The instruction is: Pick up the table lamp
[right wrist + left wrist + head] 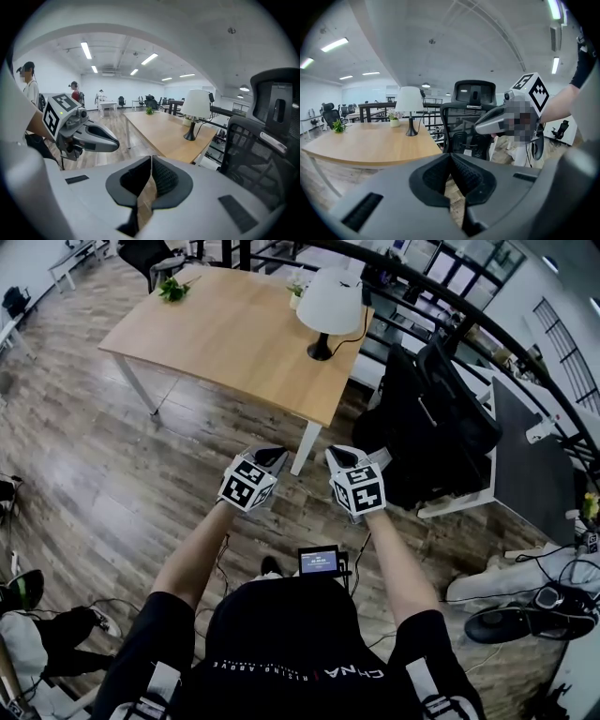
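The table has a bare wooden top. The lamp, with a white shade and black foot, stands upright near the table's far right corner, its cord running off the right edge. A small plant sits at the table's far left corner. Open floor lies along the table's near and left edges. A black office chair crowds the table's right side.

Both grippers hang over the floor just off the table's near right corner, well apart from the lamp. The left gripper has its jaws pressed together with nothing between them. The right gripper is likewise closed and empty.
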`<state>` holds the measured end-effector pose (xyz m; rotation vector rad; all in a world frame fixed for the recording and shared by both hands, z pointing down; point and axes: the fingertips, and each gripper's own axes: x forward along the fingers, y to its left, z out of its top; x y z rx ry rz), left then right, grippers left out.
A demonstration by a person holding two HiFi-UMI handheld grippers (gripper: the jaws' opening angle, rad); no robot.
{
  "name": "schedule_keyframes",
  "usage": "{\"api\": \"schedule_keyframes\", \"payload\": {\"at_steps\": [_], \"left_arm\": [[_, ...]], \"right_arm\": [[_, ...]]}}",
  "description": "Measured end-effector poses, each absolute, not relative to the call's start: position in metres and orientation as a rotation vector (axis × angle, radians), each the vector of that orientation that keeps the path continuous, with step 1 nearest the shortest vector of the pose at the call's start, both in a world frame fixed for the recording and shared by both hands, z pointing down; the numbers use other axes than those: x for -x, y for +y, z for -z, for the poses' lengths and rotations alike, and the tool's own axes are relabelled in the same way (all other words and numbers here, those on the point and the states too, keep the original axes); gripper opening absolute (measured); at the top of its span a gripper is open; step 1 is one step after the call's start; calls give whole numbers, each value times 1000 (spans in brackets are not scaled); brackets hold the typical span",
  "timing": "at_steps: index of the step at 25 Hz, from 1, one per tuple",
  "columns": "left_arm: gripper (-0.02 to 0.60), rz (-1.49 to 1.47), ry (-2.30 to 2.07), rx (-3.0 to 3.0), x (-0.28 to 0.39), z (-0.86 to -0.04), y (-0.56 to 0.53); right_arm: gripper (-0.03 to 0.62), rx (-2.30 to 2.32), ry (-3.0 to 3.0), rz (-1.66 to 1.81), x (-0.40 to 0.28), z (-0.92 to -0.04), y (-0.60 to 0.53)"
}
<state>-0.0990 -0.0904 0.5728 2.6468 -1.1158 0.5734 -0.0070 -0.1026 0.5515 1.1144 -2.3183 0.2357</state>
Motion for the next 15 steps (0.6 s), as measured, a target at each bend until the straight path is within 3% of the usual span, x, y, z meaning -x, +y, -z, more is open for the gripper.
{"api": "schedule_keyframes", "payload": {"at_steps": [15], "left_arm": [[18,-554,-1178,-2602,116,-572,-177]], "right_arm": [[32,-1114,-2376,-282,29,-556,-203]]}}
